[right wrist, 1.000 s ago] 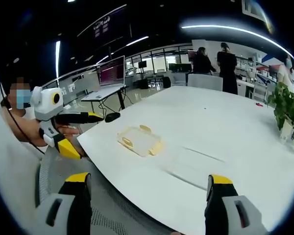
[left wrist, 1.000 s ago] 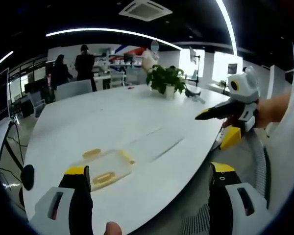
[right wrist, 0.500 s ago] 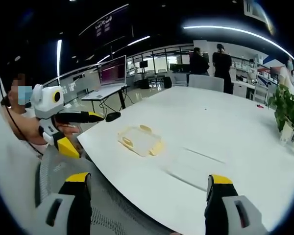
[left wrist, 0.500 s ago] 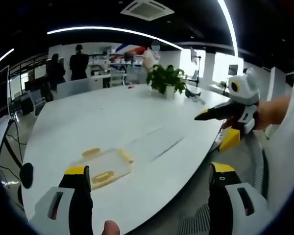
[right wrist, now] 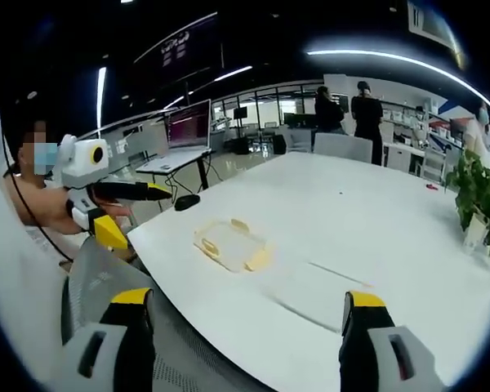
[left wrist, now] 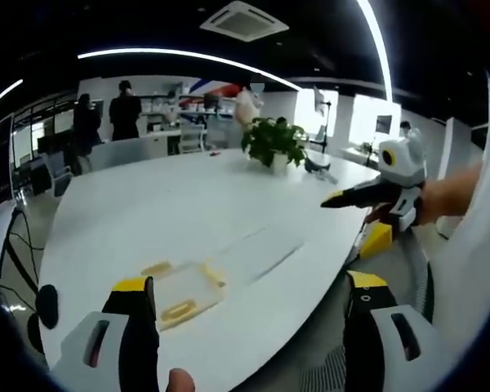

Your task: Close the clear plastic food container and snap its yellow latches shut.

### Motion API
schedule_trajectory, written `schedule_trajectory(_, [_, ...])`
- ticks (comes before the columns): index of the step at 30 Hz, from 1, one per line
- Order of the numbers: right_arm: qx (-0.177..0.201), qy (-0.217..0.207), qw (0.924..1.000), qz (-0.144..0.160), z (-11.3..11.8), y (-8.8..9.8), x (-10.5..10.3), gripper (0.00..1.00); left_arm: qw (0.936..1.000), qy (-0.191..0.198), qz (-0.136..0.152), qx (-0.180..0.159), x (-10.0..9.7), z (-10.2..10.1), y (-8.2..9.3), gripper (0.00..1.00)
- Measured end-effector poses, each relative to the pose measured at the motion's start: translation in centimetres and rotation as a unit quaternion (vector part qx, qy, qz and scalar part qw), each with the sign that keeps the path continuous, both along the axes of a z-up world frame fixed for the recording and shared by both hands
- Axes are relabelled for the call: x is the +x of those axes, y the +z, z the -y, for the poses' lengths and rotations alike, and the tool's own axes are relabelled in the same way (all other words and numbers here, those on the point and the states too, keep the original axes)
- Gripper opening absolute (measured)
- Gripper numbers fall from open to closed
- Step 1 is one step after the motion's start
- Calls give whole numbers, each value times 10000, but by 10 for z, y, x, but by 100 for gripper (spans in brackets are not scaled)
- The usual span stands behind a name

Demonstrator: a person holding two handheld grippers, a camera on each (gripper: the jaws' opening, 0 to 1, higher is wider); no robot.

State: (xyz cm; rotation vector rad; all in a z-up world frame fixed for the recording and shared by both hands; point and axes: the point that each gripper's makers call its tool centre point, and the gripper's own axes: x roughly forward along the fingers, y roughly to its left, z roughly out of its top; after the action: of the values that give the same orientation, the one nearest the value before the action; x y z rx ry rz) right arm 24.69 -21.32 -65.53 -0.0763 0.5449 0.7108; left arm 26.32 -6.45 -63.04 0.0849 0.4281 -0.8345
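Note:
A clear plastic food container (left wrist: 184, 288) with yellow latches lies flat near the front edge of a white table (left wrist: 171, 212); the same container (right wrist: 228, 244) sits left of centre in the right gripper view. My left gripper (left wrist: 249, 322) is open, its jaws wide apart, low and short of the table edge, with the container just beyond its left jaw. My right gripper (right wrist: 243, 331) is open too, held back from the table. The other gripper (left wrist: 367, 193) enters from the right in the left gripper view, and the left one (right wrist: 118, 193) enters from the left in the right gripper view.
A potted green plant (left wrist: 273, 140) stands at the table's far side, also seen as the plant (right wrist: 479, 189). A laptop (right wrist: 186, 126) rests on a side desk. People (left wrist: 124, 110) stand at the back. A grey mesh chair (right wrist: 106, 269) is close to the table edge.
Both views have shifted a little with the hands; the container sits slightly lower in the left gripper view. The container itself has not moved and both grippers stay open.

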Motion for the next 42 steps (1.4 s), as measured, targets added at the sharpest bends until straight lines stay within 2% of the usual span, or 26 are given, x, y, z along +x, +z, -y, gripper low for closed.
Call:
schedule_trajectory(2, [65, 36, 10000, 16, -4, 4, 4, 97, 10000, -57, -1, 57, 2, 0, 0, 89])
schedule_trajectory(4, [53, 104, 9999, 53, -8, 6, 7, 97, 9999, -73, -69, 104, 4, -1, -2, 92])
schedule_trajectory(10, [-9, 193, 9997, 142, -15, 9, 15, 97, 9999, -153, 23, 25, 9, -2, 4, 91])
schedule_trajectory(13, [-54, 246, 9996, 162, -17, 9, 18, 97, 9998, -179, -35, 10, 10, -4, 3, 90])
schedule_trajectory(16, [-250, 315, 9989, 225, -19, 8, 21, 97, 9996, -231, -140, 60, 9, -8, 0, 81])
schedule_trajectory(17, [-262, 372, 9987, 242, -22, 9, 21, 97, 9995, -190, -252, 62, 10, -11, -2, 82])
schedule_trajectory(19, [-322, 455, 9980, 309, -25, 10, 22, 97, 9994, -167, -286, 41, 12, -14, -3, 83])
schedule_trajectory(26, [-408, 636, 9965, 351, -32, 9, 29, 95, 9990, -339, -241, 190, 16, -18, -2, 81])
schedule_trajectory(32, [-472, 758, 9952, 405, -37, 9, 37, 94, 9968, -588, -236, 479, 19, -19, -6, 82])
schedule_trajectory(42, [-696, 1221, 9892, 408, -53, 0, 47, 92, 9932, -809, -245, 799, 32, -31, -13, 82])
